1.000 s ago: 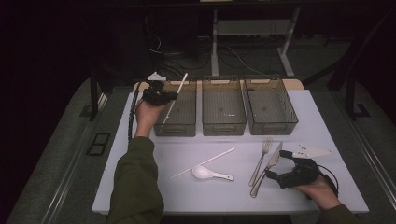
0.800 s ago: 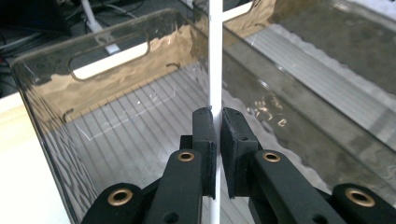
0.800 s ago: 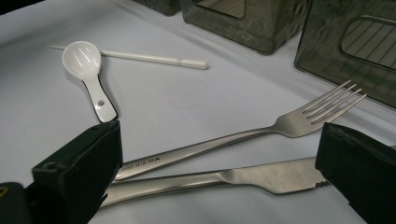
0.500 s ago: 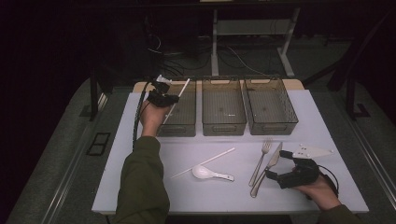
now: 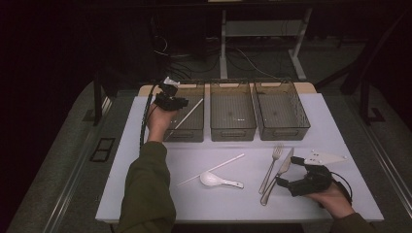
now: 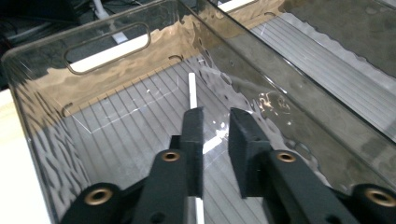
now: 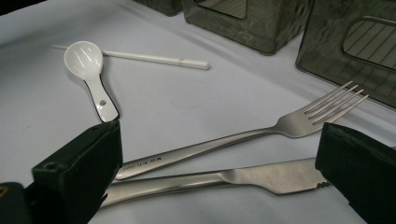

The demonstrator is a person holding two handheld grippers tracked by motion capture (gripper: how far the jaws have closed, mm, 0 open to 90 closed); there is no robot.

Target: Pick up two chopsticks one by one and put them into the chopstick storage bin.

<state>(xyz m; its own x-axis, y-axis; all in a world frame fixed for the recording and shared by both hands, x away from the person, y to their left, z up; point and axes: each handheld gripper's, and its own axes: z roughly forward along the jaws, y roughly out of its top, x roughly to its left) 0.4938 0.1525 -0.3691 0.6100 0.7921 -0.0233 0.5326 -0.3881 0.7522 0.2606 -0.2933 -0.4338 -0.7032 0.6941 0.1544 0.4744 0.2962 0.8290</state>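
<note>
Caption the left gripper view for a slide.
Left tongs, just opening, release a white chopstick into a smoky plastic bin.

Lab or test bench, dimly lit: a white table (image 5: pixel 145 194) is standing on grey floor with dark surroundings closing in on every side. Beyond the table's far edge, loose cables (image 5: pixel 243 58) are trailing across the floor around the legs of a pale metal frame (image 5: pixel 224 34). Along the far edge three identical smoky plastic bins (image 5: pixel 233 132) are sitting in a row, suggesting a staged recording setup rather than a home.
</note>
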